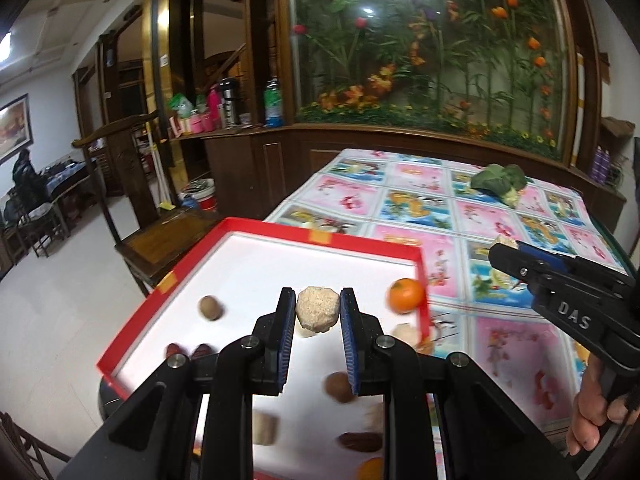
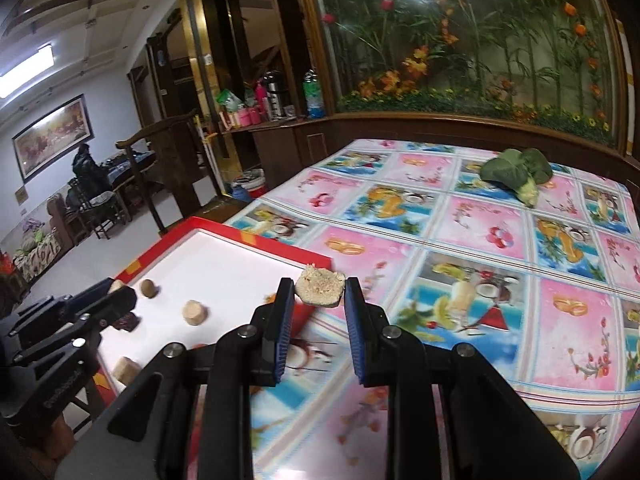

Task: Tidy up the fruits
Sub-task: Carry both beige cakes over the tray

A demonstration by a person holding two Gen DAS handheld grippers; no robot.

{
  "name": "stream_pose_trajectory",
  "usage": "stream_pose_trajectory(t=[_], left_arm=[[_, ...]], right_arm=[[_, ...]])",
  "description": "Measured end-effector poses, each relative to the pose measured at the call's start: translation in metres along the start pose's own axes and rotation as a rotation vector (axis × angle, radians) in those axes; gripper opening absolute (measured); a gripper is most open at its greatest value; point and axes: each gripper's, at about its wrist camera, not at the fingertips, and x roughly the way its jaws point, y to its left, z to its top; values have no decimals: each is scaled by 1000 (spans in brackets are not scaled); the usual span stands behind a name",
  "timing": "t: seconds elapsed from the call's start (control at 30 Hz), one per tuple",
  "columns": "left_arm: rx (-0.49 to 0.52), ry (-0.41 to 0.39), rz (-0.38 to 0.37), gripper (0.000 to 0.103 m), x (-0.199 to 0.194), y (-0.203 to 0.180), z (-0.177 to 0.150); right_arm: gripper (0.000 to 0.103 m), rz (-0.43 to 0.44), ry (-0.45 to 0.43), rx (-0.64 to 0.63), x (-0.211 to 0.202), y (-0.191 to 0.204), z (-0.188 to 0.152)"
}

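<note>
Left wrist view: the left tool (image 1: pixel 318 312) gripped a beige cake (image 1: pixel 317 309) between its blue pads, held above the white floor of the red tray (image 1: pixel 224 256). An orange (image 1: pixel 405 295) sat against the tray's right wall, a brown nut (image 1: pixel 209 308) to the left, dates and other pieces nearer the camera. The right tool (image 2: pixel 320 294) pinched a flatter crumbly cake (image 2: pixel 320 288) over the tray's corner, counter (image 2: pixel 460 240) beyond. Best move, I judged: lower each cake onto bare white floor, clear of the orange, then open slowly so neither crumbled.
</note>
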Motion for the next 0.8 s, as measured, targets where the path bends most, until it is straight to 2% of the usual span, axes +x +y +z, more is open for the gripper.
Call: stream_pose_trajectory(t=[0.13, 0.4, 0.8], left_arm=[[-24, 10, 27, 21, 3, 14, -4], [-45, 27, 71, 21, 10, 34, -10], [-65, 70, 116, 21, 28, 52, -20]], right_arm=[[28, 59, 4, 16, 8, 26, 2], [28, 162, 82, -21, 34, 80, -9], [28, 177, 196, -50, 49, 84, -30]])
